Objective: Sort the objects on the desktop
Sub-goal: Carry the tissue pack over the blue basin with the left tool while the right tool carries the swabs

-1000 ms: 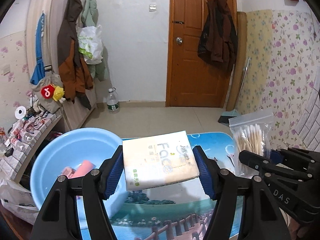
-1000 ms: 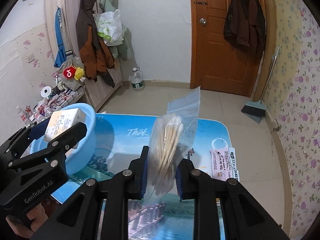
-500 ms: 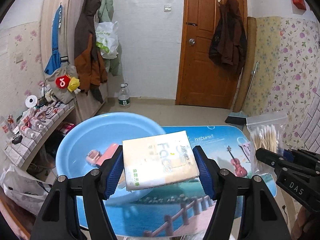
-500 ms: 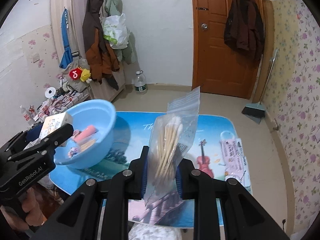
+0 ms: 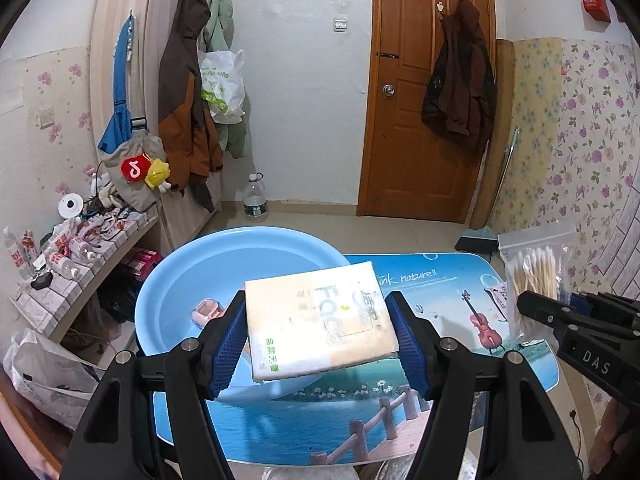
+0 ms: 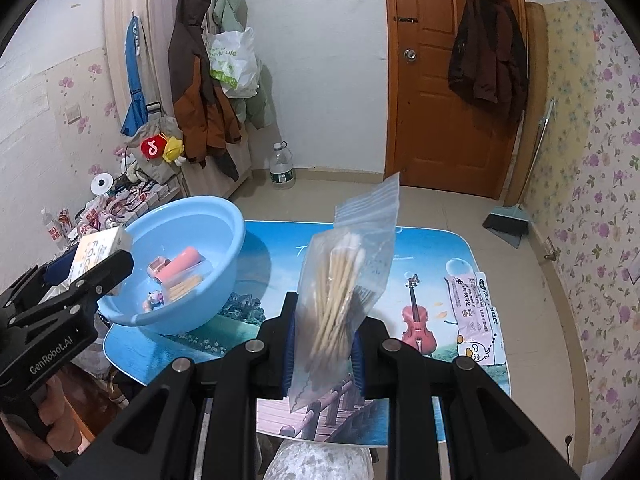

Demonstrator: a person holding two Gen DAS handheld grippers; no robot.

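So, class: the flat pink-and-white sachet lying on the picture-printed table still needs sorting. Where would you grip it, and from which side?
Grip the flat pink-and-white sachet across its narrow width near the middle, coming from above. It lies flat and long on the picture-printed table, so only its two long edges offer the gripper a hold. Its right edge lies near the table's rim; approaching there may be easier.

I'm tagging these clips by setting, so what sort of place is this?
Most likely a lived-in room of a home, not a lab. Jackets hang on the wall and on the wooden door, the wall has floral wallpaper, and a small picture-printed table carries a blue wash basin.
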